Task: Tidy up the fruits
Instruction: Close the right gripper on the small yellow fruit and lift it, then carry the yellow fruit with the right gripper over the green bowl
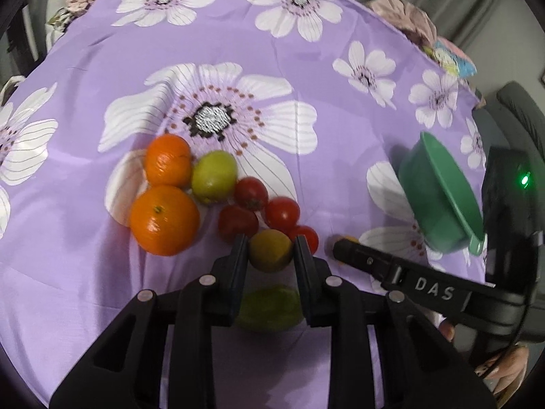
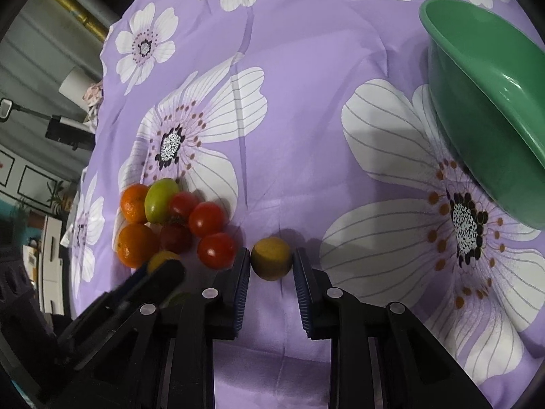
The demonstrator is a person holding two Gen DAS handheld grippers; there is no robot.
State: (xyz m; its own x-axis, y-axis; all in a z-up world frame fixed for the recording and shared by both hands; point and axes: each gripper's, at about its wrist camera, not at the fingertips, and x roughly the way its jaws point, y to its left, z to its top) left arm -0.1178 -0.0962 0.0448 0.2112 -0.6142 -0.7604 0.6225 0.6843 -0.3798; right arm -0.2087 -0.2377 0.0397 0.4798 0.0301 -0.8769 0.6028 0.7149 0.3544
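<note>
Left gripper point(image 1: 270, 247) fingers flank a dull yellow-green fruit point(image 1: 270, 250) at lower centre; firm grasp cannot be confirmed. Right gripper point(image 2: 271, 260) likewise brackets a yellow lemon point(image 2: 271, 258), contact unclear.

Behind the fruit pile point(image 1: 218, 197) the purple cloth point(image 1: 238, 34) lies bare, so there is free passage. On the left side two oranges point(image 1: 165, 220) and a green fruit point(image 1: 214, 176) stand close together, and the tomatoes point(image 1: 282, 213) touch each other, with no gap for a finger. On the right the green bowl point(image 2: 487, 102) blocks the way. Between the bowl and the yellow fruit point(image 2: 271, 258) at my right tongs point(image 2: 271, 266) the surface is open. My right tongs cross near my left tongs point(image 1: 270, 252).
</note>
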